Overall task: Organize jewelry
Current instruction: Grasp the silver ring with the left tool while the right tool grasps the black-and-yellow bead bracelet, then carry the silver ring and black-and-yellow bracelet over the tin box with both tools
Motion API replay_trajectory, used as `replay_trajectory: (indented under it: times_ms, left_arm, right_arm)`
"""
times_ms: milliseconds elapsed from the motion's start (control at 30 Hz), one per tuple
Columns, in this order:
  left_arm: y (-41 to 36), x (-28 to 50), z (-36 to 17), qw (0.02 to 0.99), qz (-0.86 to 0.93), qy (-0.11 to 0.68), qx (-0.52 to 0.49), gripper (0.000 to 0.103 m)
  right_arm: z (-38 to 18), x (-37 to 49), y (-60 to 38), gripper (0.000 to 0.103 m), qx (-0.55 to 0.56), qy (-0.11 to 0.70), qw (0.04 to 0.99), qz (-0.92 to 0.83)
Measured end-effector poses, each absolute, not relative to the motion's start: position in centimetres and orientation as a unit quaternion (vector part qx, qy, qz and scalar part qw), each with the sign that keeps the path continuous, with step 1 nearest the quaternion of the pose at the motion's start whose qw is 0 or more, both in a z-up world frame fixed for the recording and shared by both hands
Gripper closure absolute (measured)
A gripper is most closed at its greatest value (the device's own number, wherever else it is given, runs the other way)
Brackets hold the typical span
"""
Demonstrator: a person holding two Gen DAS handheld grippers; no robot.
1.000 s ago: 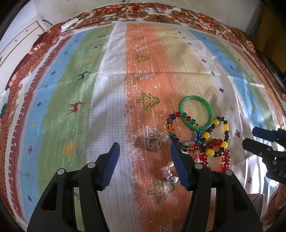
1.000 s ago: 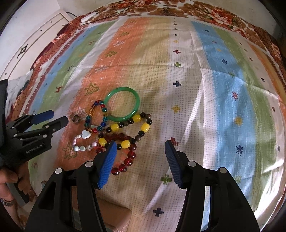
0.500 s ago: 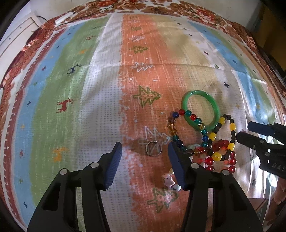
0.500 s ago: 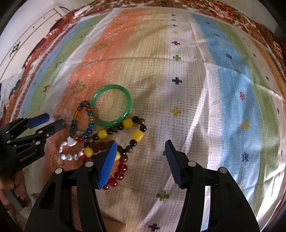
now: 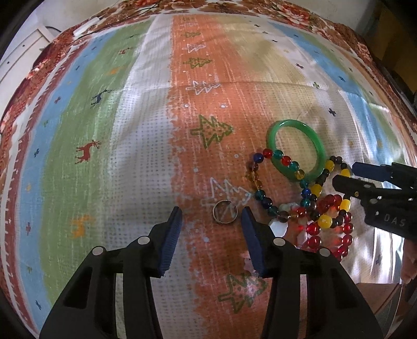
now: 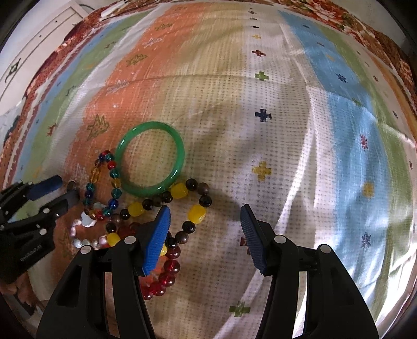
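Observation:
A small metal ring [image 5: 225, 211] lies on the striped cloth, between the tips of my open left gripper [image 5: 211, 217]. To its right lies a heap of jewelry: a green bangle [image 5: 297, 148], a multicolour bead bracelet [image 5: 276, 167], a yellow-and-brown bead bracelet [image 6: 179, 198], a red bead bracelet [image 6: 166, 271] and a pale pearl bracelet [image 6: 86, 234]. My right gripper [image 6: 204, 224] is open and empty, low over the yellow-and-brown bracelet, its left fingertip [image 6: 159, 232] over the red beads. The right gripper also shows in the left wrist view [image 5: 346, 174].
The striped cloth [image 5: 104, 130] with tree and deer prints covers the whole surface, with a floral border [image 5: 286, 10] at the far edge. A brown box corner [image 5: 375, 297] sits at the near right. White furniture [image 6: 39, 34] stands beyond the left edge.
My left gripper has moved forward and down until the ring lies between its fingertips. My right gripper has moved in lower over the bead heap. Both stay open.

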State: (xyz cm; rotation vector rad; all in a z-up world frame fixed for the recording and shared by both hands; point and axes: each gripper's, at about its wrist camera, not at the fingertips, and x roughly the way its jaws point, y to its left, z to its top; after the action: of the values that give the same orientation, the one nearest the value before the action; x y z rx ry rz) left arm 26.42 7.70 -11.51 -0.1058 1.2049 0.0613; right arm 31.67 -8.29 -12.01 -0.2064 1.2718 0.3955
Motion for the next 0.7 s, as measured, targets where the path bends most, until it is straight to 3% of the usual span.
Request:
replay_trajectory:
  times_ms: [100, 167, 233, 333, 700]
  left_arm:
    - [7.6, 27.0, -11.7, 0.823, 0.028, 0.565, -0.041, 0.063]
    - [7.6, 27.1, -11.9, 0.824, 0.032, 0.565, -0.033, 0.071]
    - [7.7, 26.9, -11.9, 0.824, 0.031, 0.565, -0.03, 0.084]
    - [7.6, 26.8, -11.8, 0.825, 0.025, 0.565, -0.025, 0.084]
    - [8.0, 25.7, -10.8, 0.83, 0.032, 0.556, -0.032, 0.084]
  right_arm:
    - [-12.0, 32.0, -8.5, 0.048, -0.088, 0.593, 0.779, 0.184]
    - [-12.1, 32.0, -8.5, 0.054, -0.094, 0.592, 0.779, 0.184]
    - [-12.2, 31.9, -8.2, 0.072, -0.102, 0.589, 0.778, 0.193]
    - [-12.4, 31.6, -8.1, 0.088, -0.115, 0.587, 0.776, 0.201]
    - [-10.6, 30.4, -9.0, 0.091, -0.113, 0.563, 0.793, 0.206]
